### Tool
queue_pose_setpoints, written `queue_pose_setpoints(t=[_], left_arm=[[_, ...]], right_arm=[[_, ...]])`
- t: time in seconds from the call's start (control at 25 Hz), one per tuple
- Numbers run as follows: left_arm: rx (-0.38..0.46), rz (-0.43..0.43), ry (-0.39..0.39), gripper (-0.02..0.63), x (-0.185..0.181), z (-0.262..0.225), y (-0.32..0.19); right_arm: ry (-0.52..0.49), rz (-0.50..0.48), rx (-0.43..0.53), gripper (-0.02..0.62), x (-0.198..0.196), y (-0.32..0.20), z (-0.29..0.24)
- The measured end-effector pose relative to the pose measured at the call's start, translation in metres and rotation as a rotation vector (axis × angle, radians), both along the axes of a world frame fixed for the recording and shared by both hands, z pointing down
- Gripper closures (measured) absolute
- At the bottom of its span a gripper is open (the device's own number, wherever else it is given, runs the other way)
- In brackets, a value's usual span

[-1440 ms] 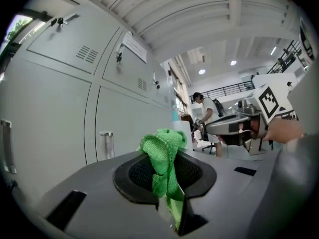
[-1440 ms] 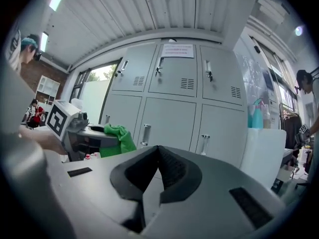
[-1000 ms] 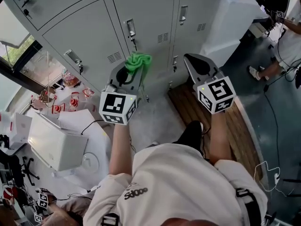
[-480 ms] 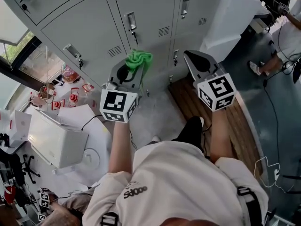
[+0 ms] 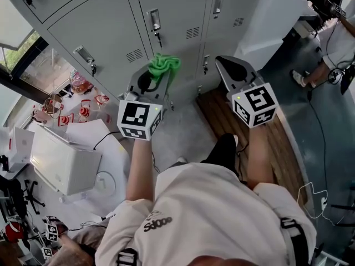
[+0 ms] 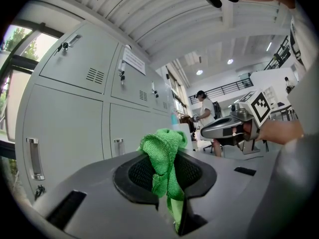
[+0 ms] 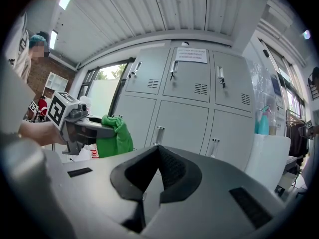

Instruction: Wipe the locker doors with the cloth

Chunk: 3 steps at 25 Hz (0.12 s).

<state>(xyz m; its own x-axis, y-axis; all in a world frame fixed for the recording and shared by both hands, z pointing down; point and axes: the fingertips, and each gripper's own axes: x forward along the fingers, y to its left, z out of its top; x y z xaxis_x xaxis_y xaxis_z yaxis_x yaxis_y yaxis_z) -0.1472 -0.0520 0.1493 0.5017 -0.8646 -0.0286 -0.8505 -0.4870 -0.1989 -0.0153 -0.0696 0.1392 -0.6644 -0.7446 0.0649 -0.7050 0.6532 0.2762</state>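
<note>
The left gripper (image 6: 167,185) has its jaws clamped on the green cloth (image 6: 162,151). Only a narrow fold is pinched, and most of the cloth bunches up above the jaws. It is held out toward the grey locker doors (image 5: 100,26) and, from the right gripper view, looks to be short of them. The right gripper (image 7: 159,176) hangs alongside with its jaws closed on nothing.

The main risk I see is that thin grip. Pressing and dragging across a door could tug the fold free and drop the cloth to the floor. With so little fabric ahead of the jaws, their hard tips might also meet the metal and scrape it. The latches (image 5: 154,21) stick out from the doors, and a key (image 5: 159,37) seems to hang under one, so a sweep across them could snag the cloth. The idle right gripper could bump a door if both hands move in together.
</note>
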Motion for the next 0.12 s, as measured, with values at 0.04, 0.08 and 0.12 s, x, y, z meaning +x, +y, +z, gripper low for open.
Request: queue_pose_setpoints(t=[0.04, 0.08, 0.12], left_arm=[[-0.001, 0.001, 0.001, 0.515, 0.0004, 0.0007, 0.0003], [-0.001, 0.001, 0.001, 0.515, 0.0008, 0.0016, 0.0005], [-0.002, 0.002, 0.002, 0.516, 0.0012, 0.0026, 0.0008]], right_arm=[[0.0, 0.001, -0.001, 0.588, 0.0005, 0.0005, 0.0009], [0.0, 0.001, -0.002, 0.588, 0.0011, 0.001, 0.002], [0.0, 0.002, -0.003, 0.588, 0.0018, 0.0015, 0.0032]])
